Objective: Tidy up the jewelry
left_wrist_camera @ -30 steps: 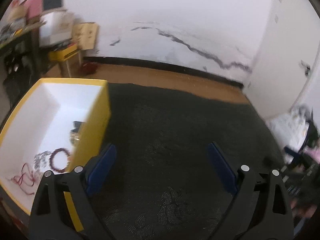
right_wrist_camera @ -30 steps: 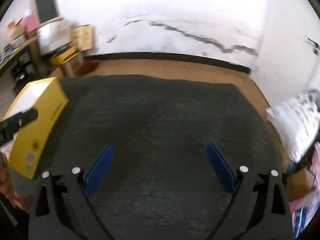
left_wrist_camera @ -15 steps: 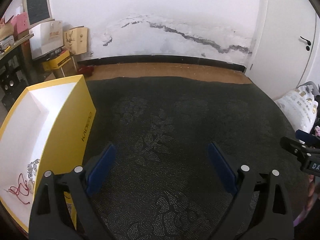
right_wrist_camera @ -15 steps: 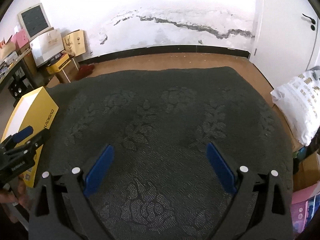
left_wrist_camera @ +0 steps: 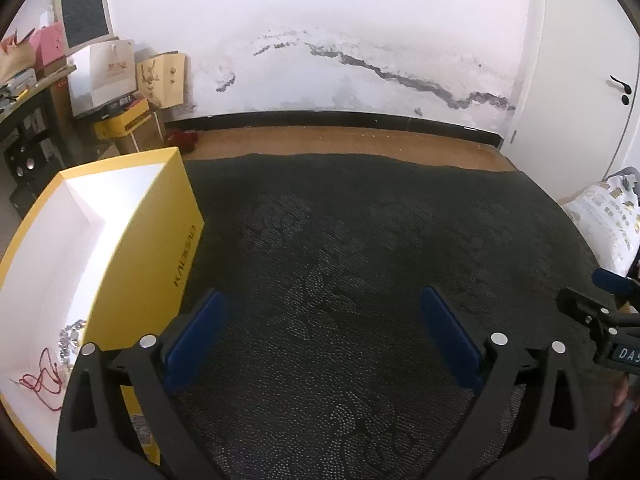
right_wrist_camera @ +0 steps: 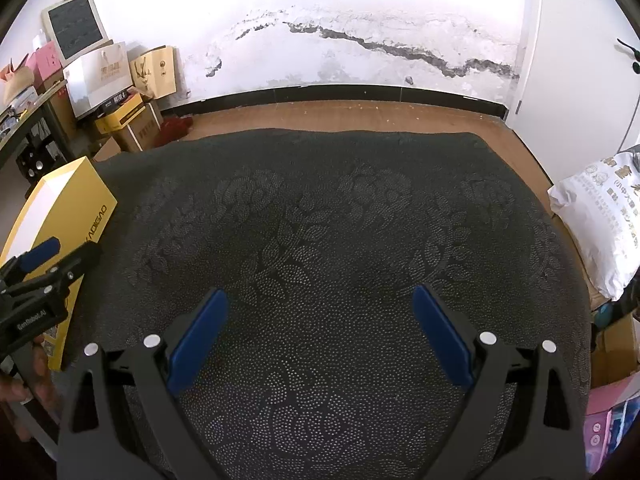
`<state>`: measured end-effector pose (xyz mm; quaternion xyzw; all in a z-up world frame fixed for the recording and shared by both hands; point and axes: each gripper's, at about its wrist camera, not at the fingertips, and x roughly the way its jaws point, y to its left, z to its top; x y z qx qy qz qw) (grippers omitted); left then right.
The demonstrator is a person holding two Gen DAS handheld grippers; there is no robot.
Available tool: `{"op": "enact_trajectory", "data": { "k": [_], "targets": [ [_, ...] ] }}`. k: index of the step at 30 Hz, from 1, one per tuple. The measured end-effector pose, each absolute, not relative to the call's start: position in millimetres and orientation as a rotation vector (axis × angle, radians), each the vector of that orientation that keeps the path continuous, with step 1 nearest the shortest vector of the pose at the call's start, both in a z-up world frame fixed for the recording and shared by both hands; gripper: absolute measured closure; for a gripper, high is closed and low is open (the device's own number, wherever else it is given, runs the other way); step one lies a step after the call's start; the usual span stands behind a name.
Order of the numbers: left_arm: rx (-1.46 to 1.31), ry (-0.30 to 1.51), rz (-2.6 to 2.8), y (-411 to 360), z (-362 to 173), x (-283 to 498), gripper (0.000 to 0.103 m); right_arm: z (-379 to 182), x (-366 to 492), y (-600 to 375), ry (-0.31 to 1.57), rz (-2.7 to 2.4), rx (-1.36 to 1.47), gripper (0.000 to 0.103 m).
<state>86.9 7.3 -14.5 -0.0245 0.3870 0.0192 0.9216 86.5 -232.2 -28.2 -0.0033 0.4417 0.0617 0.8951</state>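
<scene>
Left gripper [left_wrist_camera: 322, 334] and right gripper [right_wrist_camera: 320, 330]: fingers spread wide, holding nothing, above dark patterned cloth [right_wrist_camera: 320, 220]. Red cord [left_wrist_camera: 42, 380] and silver chain [left_wrist_camera: 68, 338] inside yellow box [left_wrist_camera: 176, 240], left of left gripper's fingers.

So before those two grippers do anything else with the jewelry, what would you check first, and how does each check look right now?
1. Left gripper open and holding nothing: ok.
2. Right gripper open and holding nothing: ok.
3. Yellow box open-topped, its white inside reachable: ok.
4. Jewelry in the box: a red cord and a silver chain lie on its floor: ok.
5. Loose jewelry left on the dark patterned cloth: none visible in either view, though the near edge is hidden: cannot tell.
6. The grippers apart from each other: the left one sits by the box, the right one at the cloth's right side: ok.
</scene>
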Motion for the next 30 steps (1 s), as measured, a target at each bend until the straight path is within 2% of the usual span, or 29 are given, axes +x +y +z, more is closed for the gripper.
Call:
{"op": "enact_trajectory", "data": {
  "k": [30],
  "targets": [
    [-0.053,0.805,0.032,8.2,-13.0,85.6,0.007,-32.1,88.4,-225.0,0.923,0.14,-0.02,0.012]
  ]
}}
